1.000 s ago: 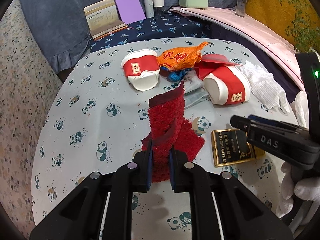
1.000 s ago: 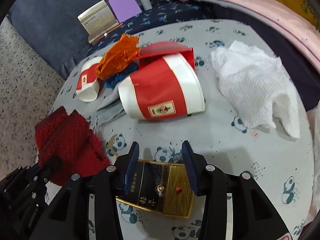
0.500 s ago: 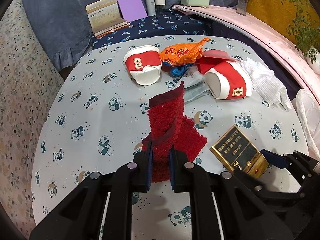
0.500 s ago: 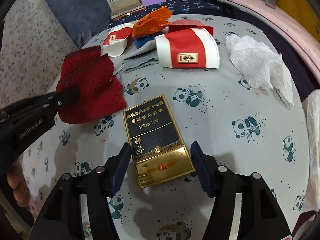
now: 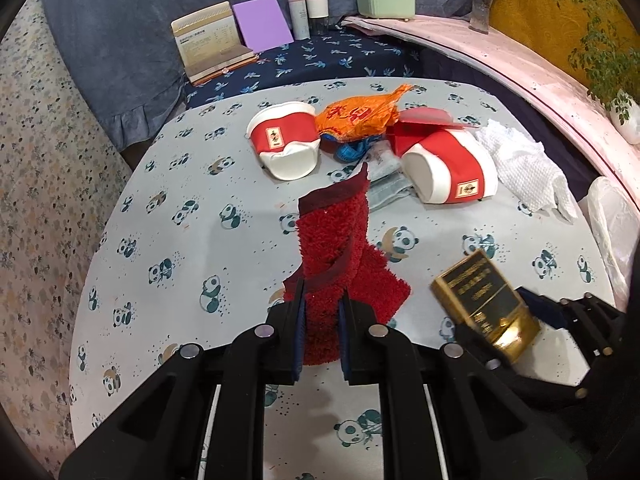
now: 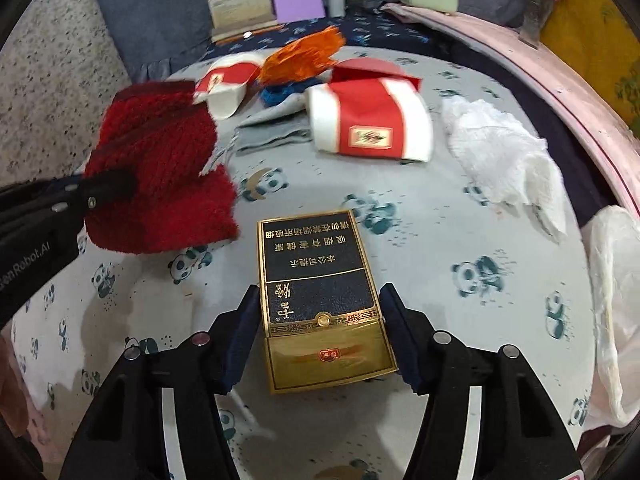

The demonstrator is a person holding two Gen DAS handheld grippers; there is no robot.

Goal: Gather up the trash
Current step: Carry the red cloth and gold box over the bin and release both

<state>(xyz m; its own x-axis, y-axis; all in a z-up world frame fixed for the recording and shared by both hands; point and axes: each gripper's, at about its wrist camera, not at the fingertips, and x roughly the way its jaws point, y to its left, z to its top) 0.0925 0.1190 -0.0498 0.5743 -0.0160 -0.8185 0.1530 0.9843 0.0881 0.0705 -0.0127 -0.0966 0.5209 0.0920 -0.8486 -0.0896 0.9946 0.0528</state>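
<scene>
The left tool is pinching a red fuzzy cloth, its two fingers pressed against the fabric from both sides; the cloth stands up between them, and its lower fold trails toward the counter, which wears a panda-print cover. From the right wrist view the same cloth hangs at the left, clamped in the black left tool.

The right tool grips a black-and-gold cigarette box, its blue pads touching the box's two long sides near the gold lid end. The box looks raised off the cover and tilted (in the left view it is blurred, so contact with the cover cannot be judged there).

Farther back on the counter lie the remaining scraps: two red-and-white paper cups on their sides, one at the left and one at the right, with an orange wrapper between them over something blue. A crumpled white paper towel sits just beside the right cup. A white plastic bag shows at the counter's right edge.
</scene>
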